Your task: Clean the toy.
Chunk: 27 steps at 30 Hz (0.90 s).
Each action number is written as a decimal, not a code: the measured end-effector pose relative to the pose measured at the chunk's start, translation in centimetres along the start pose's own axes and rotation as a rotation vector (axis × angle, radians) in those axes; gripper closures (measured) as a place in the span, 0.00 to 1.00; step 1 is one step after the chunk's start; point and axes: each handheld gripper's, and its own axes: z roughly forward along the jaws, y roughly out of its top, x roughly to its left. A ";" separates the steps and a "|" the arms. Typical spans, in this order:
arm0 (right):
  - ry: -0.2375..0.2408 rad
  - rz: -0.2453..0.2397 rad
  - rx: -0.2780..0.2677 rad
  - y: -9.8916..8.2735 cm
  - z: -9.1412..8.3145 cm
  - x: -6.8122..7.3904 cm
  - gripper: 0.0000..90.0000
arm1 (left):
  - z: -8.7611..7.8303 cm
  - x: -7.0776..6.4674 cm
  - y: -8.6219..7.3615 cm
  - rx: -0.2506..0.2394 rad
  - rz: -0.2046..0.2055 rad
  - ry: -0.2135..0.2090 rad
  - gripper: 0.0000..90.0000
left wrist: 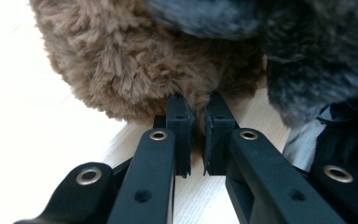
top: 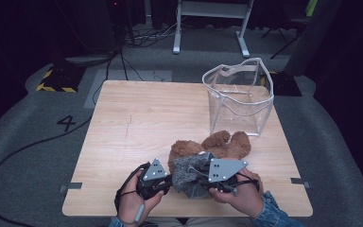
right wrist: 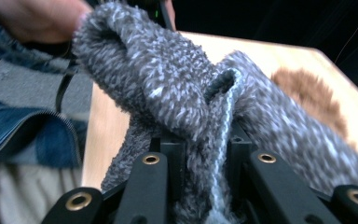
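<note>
A dark room with cables on a grey floor surrounds the wooden table (top: 137,118), and I work at its near edge. At the far right corner stands a clear plastic bag (top: 238,97), mouth up and gaping, well beyond both sets of jaws; I take it as the place where the soft things go, which is why it is propped open.

My left gripper (top: 163,182) lies low and level. Its jaws are closed on a tuft at the bottom edge of the brown teddy bear (left wrist: 130,60), the pads (left wrist: 182,126) nearly together with fur pinched between them. I judge this grip anchors the bear so it cannot slide.

My right gripper (top: 207,183) comes in from the other side. Its jaws are clamped on the grey knitted garment (right wrist: 168,93), a fold and its stitched hem running straight down between them. The garment bunches up ahead of the jaws and drapes over the bear, whose fur (right wrist: 307,93) shows beyond it. Held this way, one hand steadies while the other works the knit on or off; I cannot tell which.
</note>
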 end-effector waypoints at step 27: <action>-0.138 0.056 0.010 1.2 0.6 -5.1 0.84 | 0.3 -0.3 0.0 -0.023 0.023 -0.031 0.92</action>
